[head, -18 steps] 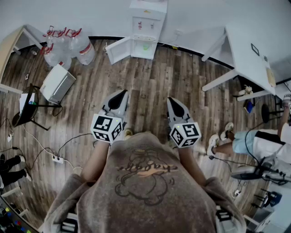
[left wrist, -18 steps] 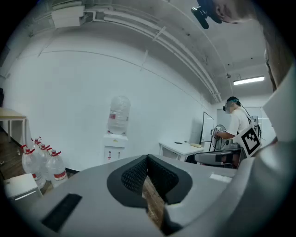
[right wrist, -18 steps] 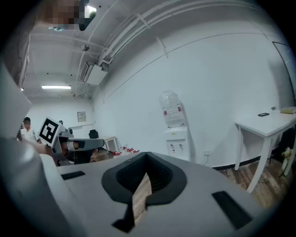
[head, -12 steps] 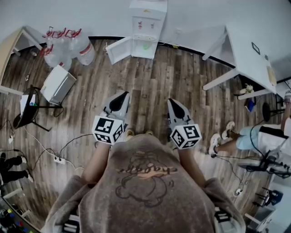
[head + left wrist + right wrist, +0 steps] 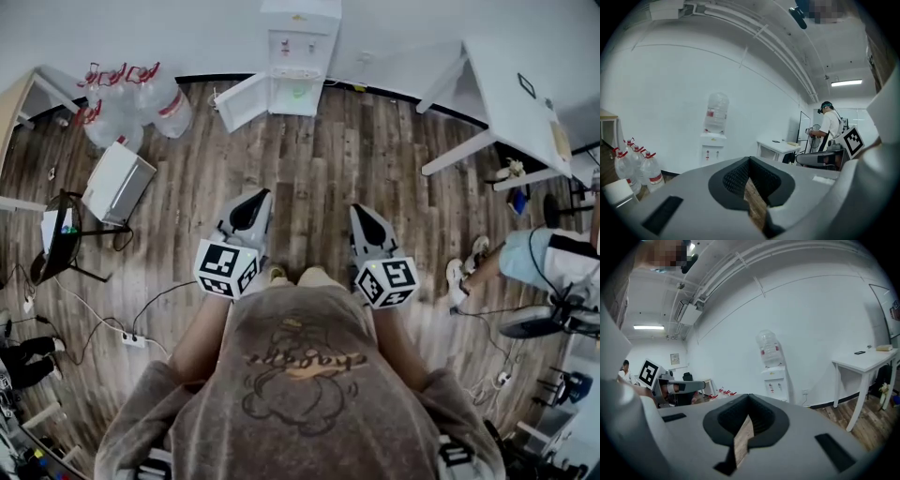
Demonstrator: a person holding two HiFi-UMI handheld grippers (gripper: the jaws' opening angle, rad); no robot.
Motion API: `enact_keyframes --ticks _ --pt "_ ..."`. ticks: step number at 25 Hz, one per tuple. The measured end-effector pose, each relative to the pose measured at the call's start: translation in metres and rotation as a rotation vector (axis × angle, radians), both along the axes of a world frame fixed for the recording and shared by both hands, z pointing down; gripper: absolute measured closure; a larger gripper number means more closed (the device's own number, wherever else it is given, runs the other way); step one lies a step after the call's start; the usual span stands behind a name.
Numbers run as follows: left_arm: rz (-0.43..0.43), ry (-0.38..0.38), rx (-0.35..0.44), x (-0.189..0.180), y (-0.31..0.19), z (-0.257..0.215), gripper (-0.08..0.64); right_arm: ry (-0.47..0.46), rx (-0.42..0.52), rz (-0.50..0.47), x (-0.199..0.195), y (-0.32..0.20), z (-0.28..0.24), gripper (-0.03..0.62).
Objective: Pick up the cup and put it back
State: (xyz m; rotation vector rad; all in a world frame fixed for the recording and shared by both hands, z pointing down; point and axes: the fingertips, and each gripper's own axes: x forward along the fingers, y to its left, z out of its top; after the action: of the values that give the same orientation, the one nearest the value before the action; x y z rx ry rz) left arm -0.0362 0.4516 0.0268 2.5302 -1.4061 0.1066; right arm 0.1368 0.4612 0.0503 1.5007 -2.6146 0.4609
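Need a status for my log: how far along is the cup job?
Done: nothing visible; no cup can be made out. In hand: nothing, the left gripper and right gripper are both shut and empty, aimed toward the water dispenser across the wooden floor. Left: the whole job, picking up and putting back.

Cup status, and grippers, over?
Left gripper shut, empty. Right gripper shut, empty. Cup not made out in any view. Bare floor ahead to water dispenser.

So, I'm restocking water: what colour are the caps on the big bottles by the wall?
Red caps, clearest in the left gripper view.
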Motion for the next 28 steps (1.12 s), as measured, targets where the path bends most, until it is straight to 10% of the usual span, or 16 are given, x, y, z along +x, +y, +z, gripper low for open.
enact_keyframes --ticks 28 --pt "-0.011 -0.02 0.004 -0.001 -0.185 0.001 0.557 -0.017 -0.009 -0.002 0.0 -0.188 0.004 0.591"
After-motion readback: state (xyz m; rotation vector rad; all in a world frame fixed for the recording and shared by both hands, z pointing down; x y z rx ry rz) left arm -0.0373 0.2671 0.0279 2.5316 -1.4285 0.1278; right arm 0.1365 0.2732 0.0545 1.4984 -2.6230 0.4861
